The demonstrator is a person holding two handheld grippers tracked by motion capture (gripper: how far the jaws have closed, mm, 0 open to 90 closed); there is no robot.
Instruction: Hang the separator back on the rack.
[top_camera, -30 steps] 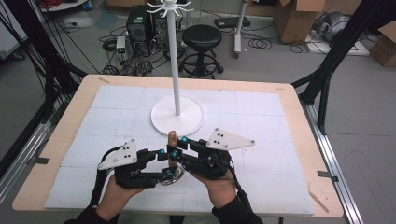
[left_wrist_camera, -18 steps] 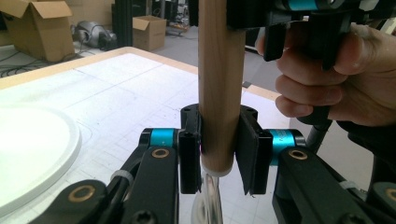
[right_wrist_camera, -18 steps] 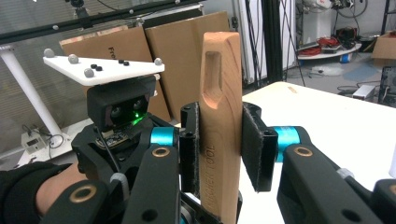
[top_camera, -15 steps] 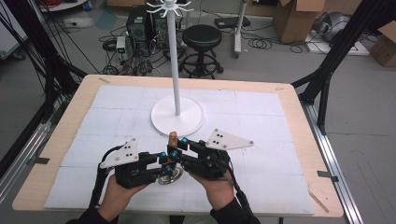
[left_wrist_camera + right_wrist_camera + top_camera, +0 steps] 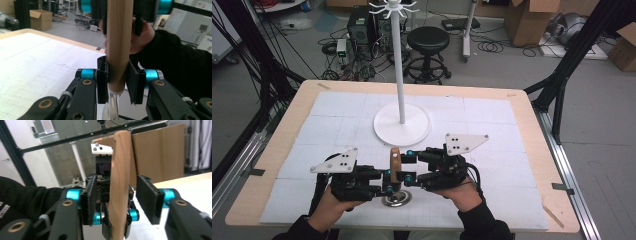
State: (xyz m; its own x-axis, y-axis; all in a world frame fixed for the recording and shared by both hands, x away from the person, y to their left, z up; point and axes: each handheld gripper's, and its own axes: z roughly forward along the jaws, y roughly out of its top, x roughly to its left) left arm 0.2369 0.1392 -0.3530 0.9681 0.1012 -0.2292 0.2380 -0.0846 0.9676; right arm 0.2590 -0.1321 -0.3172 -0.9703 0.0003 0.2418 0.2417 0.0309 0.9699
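At the near edge of the table (image 5: 532, 125), the left gripper (image 5: 388, 181) is clamping the lower end of an upright wooden handle (image 5: 395, 161); in the left gripper view its jaws are pressing both sides of the wood (image 5: 119, 45), just above a metal stem. A round metal head (image 5: 396, 199) is sitting below the handle, against the white mat (image 5: 337, 125). The right gripper (image 5: 408, 165) is bracketing the handle higher up, and in the right gripper view its jaws are standing apart, one pad near the wood (image 5: 120, 185), the other clear of it. Farther back, a white stand (image 5: 402, 125) is resting on its round base.
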